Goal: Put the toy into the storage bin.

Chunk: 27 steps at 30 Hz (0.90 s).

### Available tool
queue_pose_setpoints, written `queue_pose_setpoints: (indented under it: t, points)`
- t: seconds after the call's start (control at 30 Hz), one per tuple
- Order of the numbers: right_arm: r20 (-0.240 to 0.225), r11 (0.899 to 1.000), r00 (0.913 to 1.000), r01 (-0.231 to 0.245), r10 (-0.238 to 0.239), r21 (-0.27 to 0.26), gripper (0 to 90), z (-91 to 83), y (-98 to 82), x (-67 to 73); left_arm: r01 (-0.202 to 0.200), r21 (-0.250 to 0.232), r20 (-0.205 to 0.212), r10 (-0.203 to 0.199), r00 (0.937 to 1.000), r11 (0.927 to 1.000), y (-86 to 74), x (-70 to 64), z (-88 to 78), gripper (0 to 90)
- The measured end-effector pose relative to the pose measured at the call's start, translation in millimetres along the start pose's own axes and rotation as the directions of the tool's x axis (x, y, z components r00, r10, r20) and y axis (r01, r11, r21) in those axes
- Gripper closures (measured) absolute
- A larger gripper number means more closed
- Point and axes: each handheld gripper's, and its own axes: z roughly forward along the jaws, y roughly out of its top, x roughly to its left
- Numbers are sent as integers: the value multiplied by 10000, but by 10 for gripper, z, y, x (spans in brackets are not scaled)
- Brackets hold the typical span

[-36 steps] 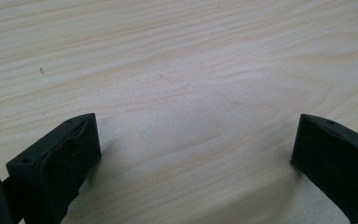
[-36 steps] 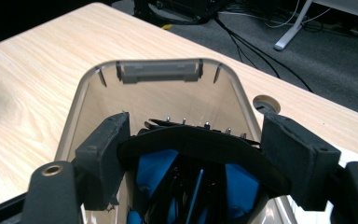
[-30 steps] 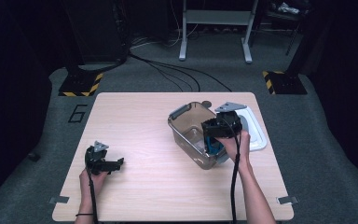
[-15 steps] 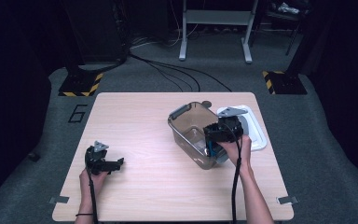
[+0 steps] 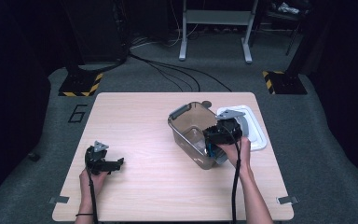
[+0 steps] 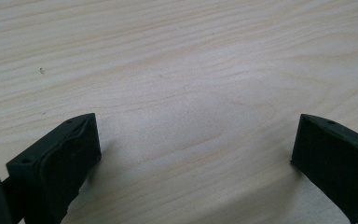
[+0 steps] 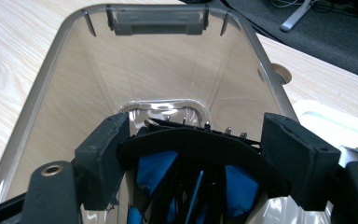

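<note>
Right gripper (image 7: 193, 154) fingers clamped on black-blue item (image 7: 191, 182) inside bin (image 5: 186, 122), frame centre-right; left gripper (image 6: 196, 154) fingers apart over bench (image 6: 177, 60).

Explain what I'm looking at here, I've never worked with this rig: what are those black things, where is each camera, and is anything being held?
A person holds a hand-held gripper in each hand. The high view looks down on the wooden table; each gripper view looks along its own two black jaws. The left gripper rests open and empty on bare wood. The right gripper points into a clear plastic container, and its jaws seem to clamp a black and blue thing that I cannot identify. The white lid lies beside the container.
</note>
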Motion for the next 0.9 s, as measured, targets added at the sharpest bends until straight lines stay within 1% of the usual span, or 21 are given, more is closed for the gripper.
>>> queue_pose_setpoints:
  t: [0.1,0.2,0.3,0.43,0.6,0.63,0.67,0.73,0.77,0.83,0.9]
  points:
    - [96,9999,10000,14,-15,107,246,24,-17,5,6,-3,-1,-6,10000,10000,0,0,0,10]
    - [95,9998,10000,-30,28,215,246,53,-36,12,-3,1,-1,3,10000,10000,0,0,0,10]
    - [99,9996,9999,105,-107,264,246,73,-55,20,-2,0,-1,2,10000,10000,0,0,0,10]
    - [75,9994,9999,102,-105,336,246,77,-79,23,2,-1,-1,-2,10000,10000,0,0,0,10]
    - [12,9994,10000,66,-67,346,245,33,-101,8,0,1,-3,0,10000,10000,0,0,0,10]
    - [39,9994,10000,-8,7,336,245,30,-100,15,3,-1,1,-3,10000,10000,0,0,0,10]
    - [22,9992,9999,122,-123,369,245,18,-103,11,5,-1,0,-5,10000,10000,0,-1,0,10]
    - [10,9991,10000,95,-95,417,245,-2,-109,20,5,-2,0,-5,10000,10000,0,-1,0,10]
    - [37,9991,10000,-3,1,429,245,-10,-108,29,2,0,0,-2,10000,10000,0,0,0,10]
    - [42,9987,10000,-6,4,508,245,-29,-107,37,5,-3,0,-5,10000,10000,0,0,0,10]
    - [43,9981,9999,88,-91,603,246,-46,-102,46,2,-1,-2,-2,10000,10000,0,0,0,10]
